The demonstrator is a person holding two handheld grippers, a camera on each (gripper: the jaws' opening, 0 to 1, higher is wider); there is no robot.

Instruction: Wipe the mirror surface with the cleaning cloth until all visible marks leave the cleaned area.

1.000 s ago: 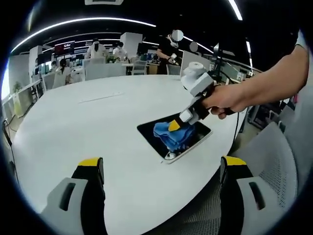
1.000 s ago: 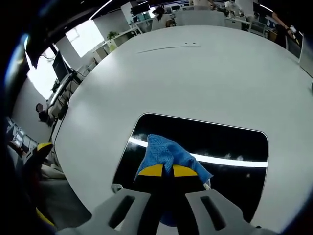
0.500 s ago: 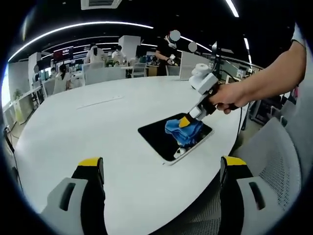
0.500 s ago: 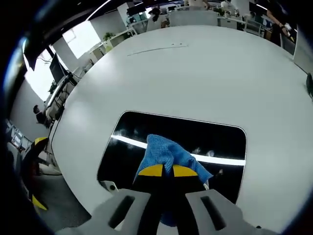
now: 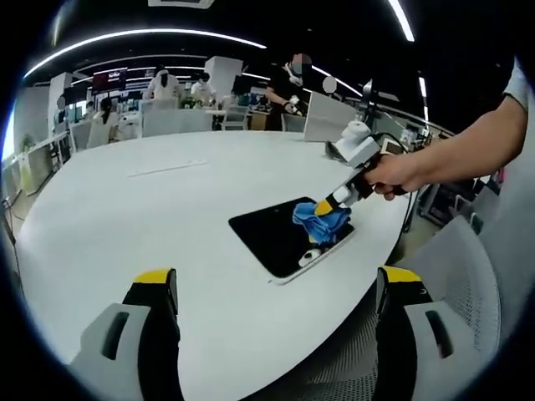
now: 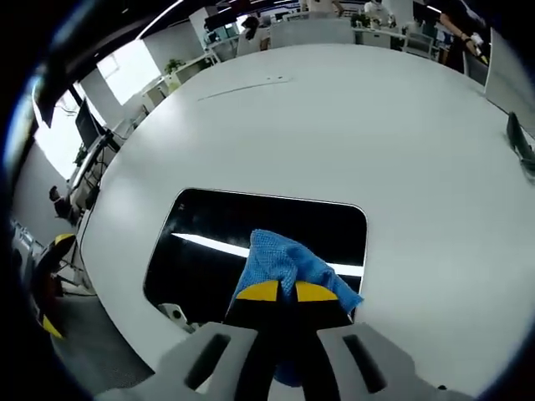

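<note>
A dark rectangular mirror (image 5: 280, 238) (image 6: 226, 242) lies flat on the white table near its front edge. A blue cleaning cloth (image 5: 322, 222) (image 6: 284, 263) rests on the mirror's right end, and my right gripper (image 5: 328, 205) (image 6: 280, 291) is shut on it, held by a hand coming in from the right. My left gripper (image 5: 276, 288) stands open low over the table's near edge, well short of the mirror, with nothing between its yellow-tipped fingers (image 5: 155, 280). A small white clip (image 5: 309, 255) sits at the mirror's near corner.
The round white table (image 5: 142, 209) stretches away to the left and back. A grey mesh chair (image 5: 456, 284) stands at the right below the table edge. A laptop (image 5: 328, 117) sits at the far side; several people work at desks in the background.
My right gripper has dragged the blue cloth along the mirror toward its right end. The left gripper has stayed open and nearly still.
</note>
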